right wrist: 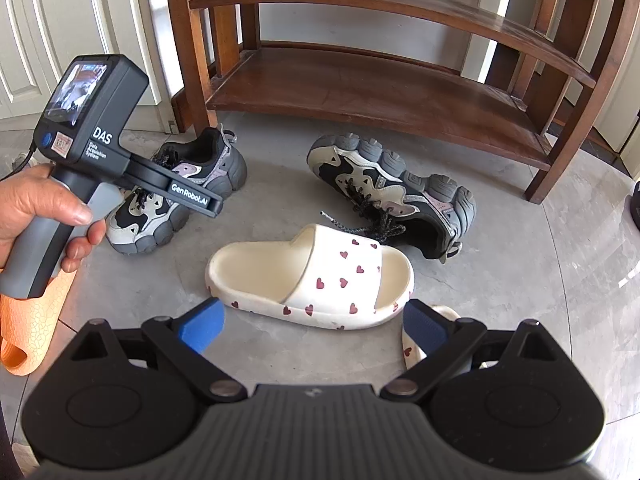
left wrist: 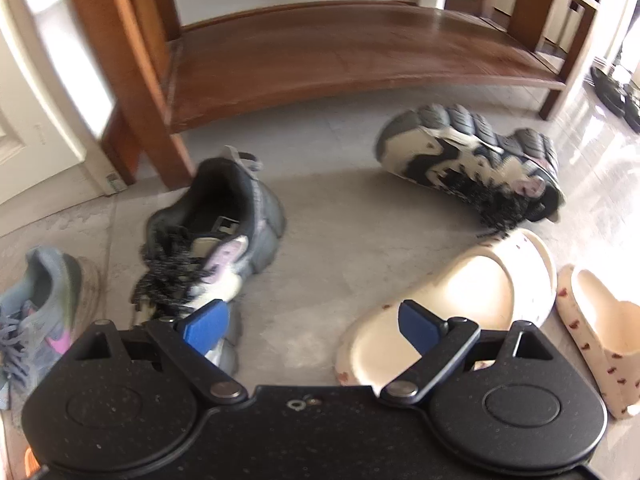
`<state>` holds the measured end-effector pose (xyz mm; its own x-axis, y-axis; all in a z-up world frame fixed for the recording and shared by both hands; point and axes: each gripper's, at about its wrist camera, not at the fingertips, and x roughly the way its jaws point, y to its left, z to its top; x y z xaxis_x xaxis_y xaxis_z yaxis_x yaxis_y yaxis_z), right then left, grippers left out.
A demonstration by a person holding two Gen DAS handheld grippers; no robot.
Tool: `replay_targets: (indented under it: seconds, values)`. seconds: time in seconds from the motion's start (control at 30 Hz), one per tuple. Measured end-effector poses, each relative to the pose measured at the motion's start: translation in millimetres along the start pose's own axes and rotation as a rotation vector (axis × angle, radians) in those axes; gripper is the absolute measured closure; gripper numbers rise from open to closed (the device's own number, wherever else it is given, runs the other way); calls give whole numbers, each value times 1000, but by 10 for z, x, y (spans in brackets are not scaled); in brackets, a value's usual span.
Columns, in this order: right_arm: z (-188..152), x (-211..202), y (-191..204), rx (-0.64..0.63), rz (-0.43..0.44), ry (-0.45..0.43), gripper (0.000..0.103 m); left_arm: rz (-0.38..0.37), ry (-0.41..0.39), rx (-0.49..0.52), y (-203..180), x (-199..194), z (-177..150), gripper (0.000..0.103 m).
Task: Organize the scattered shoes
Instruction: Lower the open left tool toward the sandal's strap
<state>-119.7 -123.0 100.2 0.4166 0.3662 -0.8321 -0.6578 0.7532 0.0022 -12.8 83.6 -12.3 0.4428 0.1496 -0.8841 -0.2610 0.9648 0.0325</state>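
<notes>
Sorting barely begun: your left gripper [left wrist: 310,326] and right gripper [right wrist: 312,326] both agape, empty. Heart-print slide [right wrist: 312,280] on floor before bare rack [right wrist: 360,92]. Next: you straddle slide, clamp.

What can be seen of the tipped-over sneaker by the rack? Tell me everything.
The tipped-over sneaker lies on its side on the grey floor, its chunky grey lugged sole turned toward the wooden shoe rack. The upper is black with cream and lilac panels; the speckled black laces trail loose toward the heart-print slide, possibly touching it. No tool touches it.
</notes>
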Motion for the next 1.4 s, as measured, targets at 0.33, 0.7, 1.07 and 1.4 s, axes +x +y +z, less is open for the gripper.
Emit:
replay_targets:
  seconds: [0.33, 0.7, 1.07, 1.4]
  values:
    - [-76, -6, -105, 33, -19, 15, 5, -3, 13, 26, -139, 66, -11, 10]
    - [-49, 26, -64, 19, -8, 14, 5, 7, 16, 7, -42, 58, 4, 10]
    - [-38, 15, -62, 16, -9, 10, 5, -11, 14, 25, -86, 52, 3, 10]
    - [-70, -32, -118, 31, -14, 7, 5, -31, 27, 47, -147, 45, -27, 10]
